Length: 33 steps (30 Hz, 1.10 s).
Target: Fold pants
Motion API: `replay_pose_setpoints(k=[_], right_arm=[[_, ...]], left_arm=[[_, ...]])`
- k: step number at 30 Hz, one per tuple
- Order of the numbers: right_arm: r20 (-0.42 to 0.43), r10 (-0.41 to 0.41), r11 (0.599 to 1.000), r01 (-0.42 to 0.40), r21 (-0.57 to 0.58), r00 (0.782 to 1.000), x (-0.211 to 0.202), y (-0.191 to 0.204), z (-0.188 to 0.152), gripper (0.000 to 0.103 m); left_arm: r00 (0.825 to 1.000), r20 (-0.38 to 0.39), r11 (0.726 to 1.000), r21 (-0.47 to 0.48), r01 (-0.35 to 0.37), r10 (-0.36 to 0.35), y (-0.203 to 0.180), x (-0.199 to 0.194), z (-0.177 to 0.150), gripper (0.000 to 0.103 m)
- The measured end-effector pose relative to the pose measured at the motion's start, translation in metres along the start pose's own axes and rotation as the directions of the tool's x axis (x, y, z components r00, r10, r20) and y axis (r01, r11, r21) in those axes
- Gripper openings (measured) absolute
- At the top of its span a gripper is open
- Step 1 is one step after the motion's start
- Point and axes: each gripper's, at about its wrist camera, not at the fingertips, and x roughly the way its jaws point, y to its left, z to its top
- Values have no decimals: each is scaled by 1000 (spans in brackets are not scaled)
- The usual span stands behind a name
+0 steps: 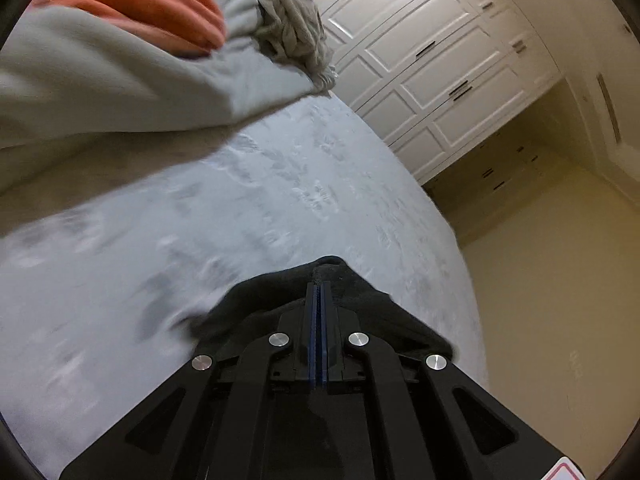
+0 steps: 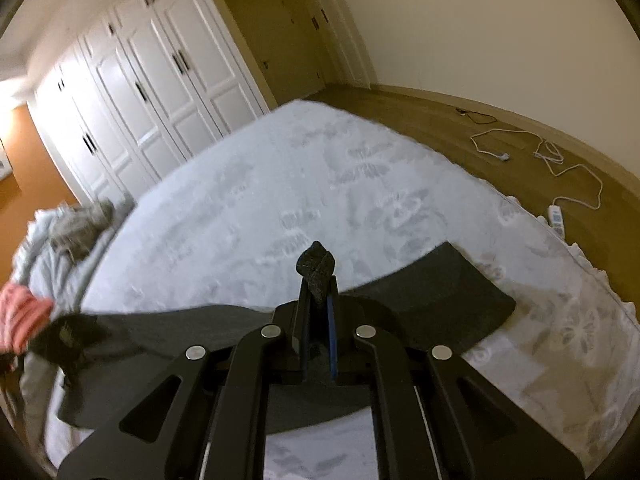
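Left claw [image 1: 319, 292]: jaws fully together, blue pads meeting, dark pants [image 1: 340, 312] bunched under and around the tip. No fabric shows between the pads, so clenched, but can't confirm a grip on cloth. It angles downward over the bed [image 1: 280, 200]; the view is motion-blurred.

Right claw [image 2: 318, 280]: clenched on the pants [image 2: 440, 292], a wad of dark fabric poking up out of the tips. Also pitched down toward the bed [image 2: 320, 184].

Pants: dark grey, lying on the bed's near part. In the right wrist view they are spread across the width, one flat panel right of the right claw, a longer strip running left toward the clothes pile [image 2: 68, 232].

No containers in view.

Relative to the bed: pile of pale grey garments with an orange-pink piece [image 1: 152, 4] and a knotted grey item [image 1: 292, 28] at its left side; white panelled wardrobe [image 2: 152, 92] beyond the far edge; wooden floor [image 2: 460, 120] to the right with white cables [image 2: 560, 160] and a power strip [image 2: 556, 220] just off the right edge. The bed's middle and far half are bare patterned cover, open right up to the far corner.
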Motion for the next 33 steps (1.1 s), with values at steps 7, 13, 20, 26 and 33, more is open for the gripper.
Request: replay_pose_setpoints(k=[7,13,20,26,33], right_arm=[[-97,-59,993,69,99,994,18,-47,-7,8],[-163,-60,984,86,156,985,11,-66,-13,40],[-144,-29,988,51,146,989,-12,-52,-11,78],[-244,-40,956,108,274,969,19,-70,-22,78],[-138,-10,983,35,179,990,26,-52,-1,4]], left_arm=[[956,-150,950,-149,-273,251,86,-12,-78,0],[977,-123,959,-205,-194,172,59,-22,-98,47],[985,-61,940,-293,-175,164,4,-16,-123,51],[982,18,981,55,-186,186,-115,23,-163,79],[972,-28,932,289,-218,235,-143,71,-198,79]])
